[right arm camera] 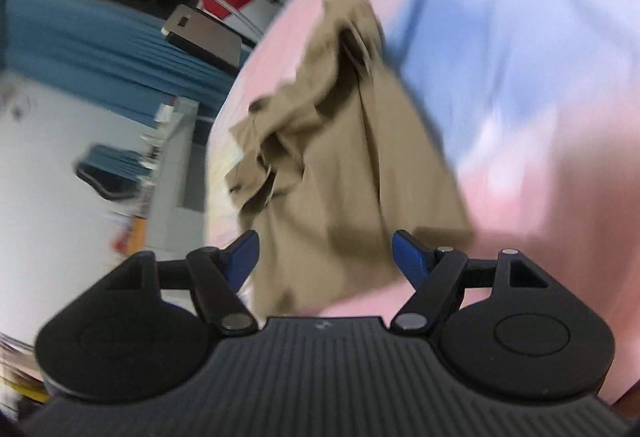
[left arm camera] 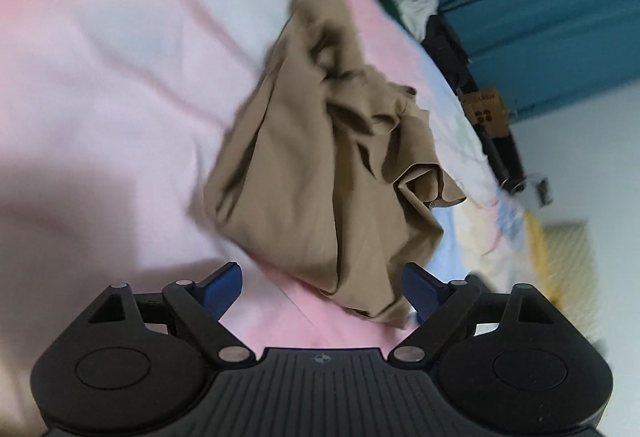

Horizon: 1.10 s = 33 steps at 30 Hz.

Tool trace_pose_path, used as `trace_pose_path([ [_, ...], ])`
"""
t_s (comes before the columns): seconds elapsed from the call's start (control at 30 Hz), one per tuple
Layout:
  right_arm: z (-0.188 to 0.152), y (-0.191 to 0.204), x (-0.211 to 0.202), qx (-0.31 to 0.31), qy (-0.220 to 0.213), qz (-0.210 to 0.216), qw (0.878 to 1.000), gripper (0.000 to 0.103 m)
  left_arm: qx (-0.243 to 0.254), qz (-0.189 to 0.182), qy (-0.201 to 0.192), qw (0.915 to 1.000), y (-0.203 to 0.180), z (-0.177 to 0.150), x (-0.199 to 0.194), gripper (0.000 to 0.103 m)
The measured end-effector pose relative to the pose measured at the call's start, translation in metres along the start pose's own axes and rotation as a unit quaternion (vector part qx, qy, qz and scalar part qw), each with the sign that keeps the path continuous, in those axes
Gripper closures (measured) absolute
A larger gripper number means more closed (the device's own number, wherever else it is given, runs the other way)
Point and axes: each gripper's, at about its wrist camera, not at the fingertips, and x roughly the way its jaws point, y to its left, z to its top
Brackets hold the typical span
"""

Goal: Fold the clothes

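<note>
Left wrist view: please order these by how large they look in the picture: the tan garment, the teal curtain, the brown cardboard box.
1. Tan garment, crumpled on the pink bedsheet; it is nearest the camera, which enlarges it.
2. Teal curtain, farther away and cut by the frame.
3. Brown cardboard box, clearly smallest.

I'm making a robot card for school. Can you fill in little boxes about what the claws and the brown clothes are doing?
clothing: one tan garment, crumpled in a heap, not folded
where: on a pink and pastel bedsheet
left claw: open, holding nothing, garment's near edge between its blue fingers
right claw: open, holding nothing, aimed at the garment
picture quality: blurry
</note>
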Motion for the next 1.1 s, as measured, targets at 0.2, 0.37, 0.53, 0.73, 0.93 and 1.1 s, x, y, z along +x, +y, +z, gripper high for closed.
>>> trace_pose_path([
  [0.2, -0.012, -0.023, 0.029, 0.091, 0.042, 0.010, 0.995, 0.028, -0.056, -0.024, 0.006, 0.9981, 0.016, 0.002, 0.021, 0.017],
  [0.37, -0.008, -0.037, 0.037, 0.143, 0.000, 0.008, 0.990, 0.047, -0.080, -0.040, -0.018, 0.9958, 0.020, 0.009, 0.031, 0.036],
  [0.53, -0.007, -0.022, 0.033, 0.095, -0.044, 0.005, 0.994, 0.077, -0.091, -0.056, -0.034, 0.9937, 0.024, 0.013, 0.037, 0.059],
  [0.73, -0.004, -0.004, 0.016, 0.044, -0.079, 0.018, 0.996, 0.087, -0.072, -0.063, -0.056, 0.9939, 0.019, 0.015, 0.029, 0.078],
  [0.93, 0.000, 0.013, -0.003, 0.000, -0.112, 0.037, 0.993, 0.088, -0.025, -0.079, -0.078, 0.9935, -0.003, 0.019, 0.012, 0.087],
  [1.1, 0.004, 0.038, -0.018, -0.026, -0.132, 0.049, 0.990, 0.088, 0.001, -0.086, -0.095, 0.9918, -0.033, 0.020, -0.027, 0.090],
])
